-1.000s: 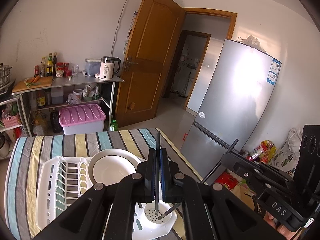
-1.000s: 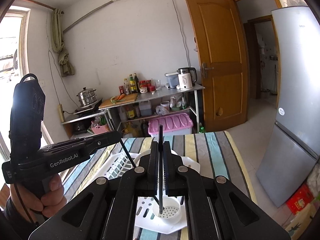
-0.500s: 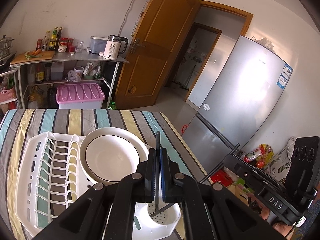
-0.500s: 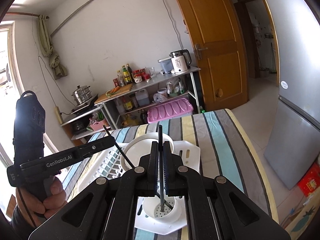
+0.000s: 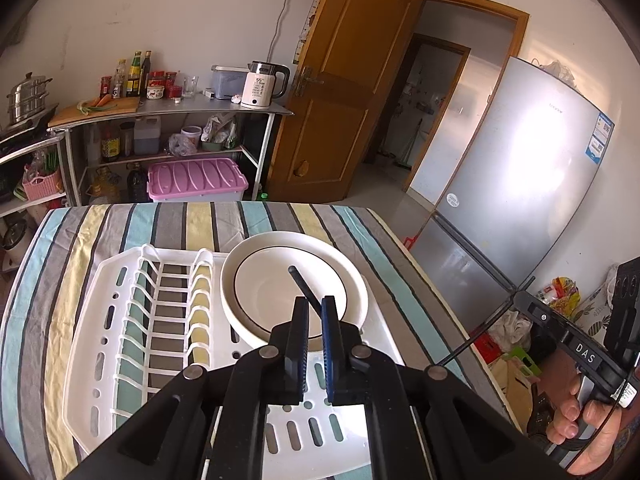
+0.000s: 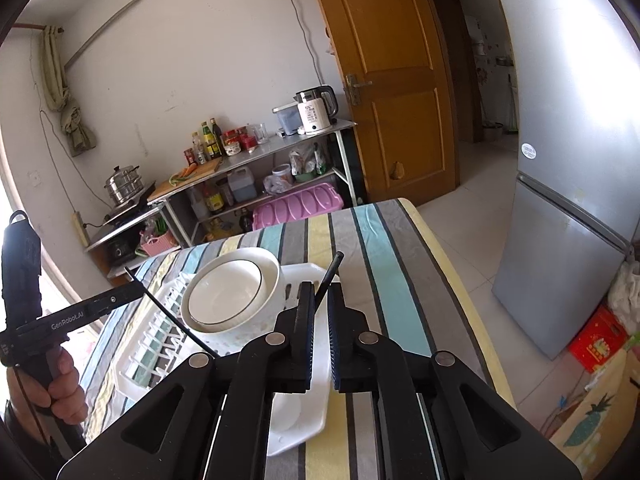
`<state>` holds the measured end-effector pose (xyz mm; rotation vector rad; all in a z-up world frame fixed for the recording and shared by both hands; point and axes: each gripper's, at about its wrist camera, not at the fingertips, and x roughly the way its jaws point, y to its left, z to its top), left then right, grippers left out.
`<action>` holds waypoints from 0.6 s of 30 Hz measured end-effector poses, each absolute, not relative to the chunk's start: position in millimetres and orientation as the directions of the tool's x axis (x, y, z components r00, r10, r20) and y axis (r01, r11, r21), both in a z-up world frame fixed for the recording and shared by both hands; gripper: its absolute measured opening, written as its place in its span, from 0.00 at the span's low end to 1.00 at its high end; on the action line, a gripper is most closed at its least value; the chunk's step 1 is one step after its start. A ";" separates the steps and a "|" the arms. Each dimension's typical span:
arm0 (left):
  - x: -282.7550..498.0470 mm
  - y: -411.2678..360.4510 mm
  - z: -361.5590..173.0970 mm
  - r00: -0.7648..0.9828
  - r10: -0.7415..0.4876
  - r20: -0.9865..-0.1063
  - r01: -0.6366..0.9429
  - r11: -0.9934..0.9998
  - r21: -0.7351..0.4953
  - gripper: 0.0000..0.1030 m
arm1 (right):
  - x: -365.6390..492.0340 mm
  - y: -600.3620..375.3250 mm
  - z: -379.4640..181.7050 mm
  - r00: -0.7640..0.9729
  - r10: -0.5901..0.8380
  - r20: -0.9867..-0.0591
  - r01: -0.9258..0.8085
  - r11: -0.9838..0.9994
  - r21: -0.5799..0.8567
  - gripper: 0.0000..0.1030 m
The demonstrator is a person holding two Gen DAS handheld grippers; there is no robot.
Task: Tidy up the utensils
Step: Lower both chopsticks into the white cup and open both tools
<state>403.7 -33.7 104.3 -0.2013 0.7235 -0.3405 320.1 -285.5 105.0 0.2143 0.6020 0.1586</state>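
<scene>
- Striped cloth counter [image 5: 260,220] is occupied by a white slotted plastic rack [image 5: 100,320] and stacked round white bowls [image 5: 260,292]
- Left tongs [image 5: 315,304] are seen barely parted, with a thin black chopstick [image 5: 300,280] leaned loosely between them, over the rack
- Right tongs [image 6: 321,290] are parted likewise around a second chopstick [image 6: 332,268]
- Both lower ends are hidden behind the tongs

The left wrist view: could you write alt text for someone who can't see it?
A handheld black left gripper with a thin black chopstick leaning between its fingers, above a white dish rack holding stacked white bowls on a striped tablecloth. Kitchen shelves, a wooden door and a fridge stand behind.
</scene>
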 end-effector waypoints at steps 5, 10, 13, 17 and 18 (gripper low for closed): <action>397.6 -35.6 101.4 0.699 -0.357 -0.620 0.237 0.933 -0.270 0.05 | 317.3 -286.3 100.9 0.793 0.207 -0.573 -0.082 0.968 0.237 0.07; 384.7 -38.2 99.7 0.702 -0.349 -0.621 0.256 0.937 -0.237 0.09 | 307.4 -283.4 98.8 0.789 0.205 -0.580 -0.088 0.970 0.225 0.14; 367.9 -36.7 100.1 0.710 -0.347 -0.613 0.266 0.938 -0.223 0.10 | 292.3 -279.0 98.9 0.792 0.201 -0.577 -0.100 0.974 0.201 0.15; 330.3 -33.0 99.2 0.730 -0.332 -0.597 0.284 0.942 -0.178 0.10 | 258.7 -270.8 99.5 0.803 0.208 -0.559 -0.128 0.976 0.179 0.15; 319.0 -31.5 97.7 0.733 -0.331 -0.594 0.289 0.943 -0.168 0.10 | 249.5 -267.3 98.2 0.804 0.213 -0.555 -0.137 0.975 0.175 0.15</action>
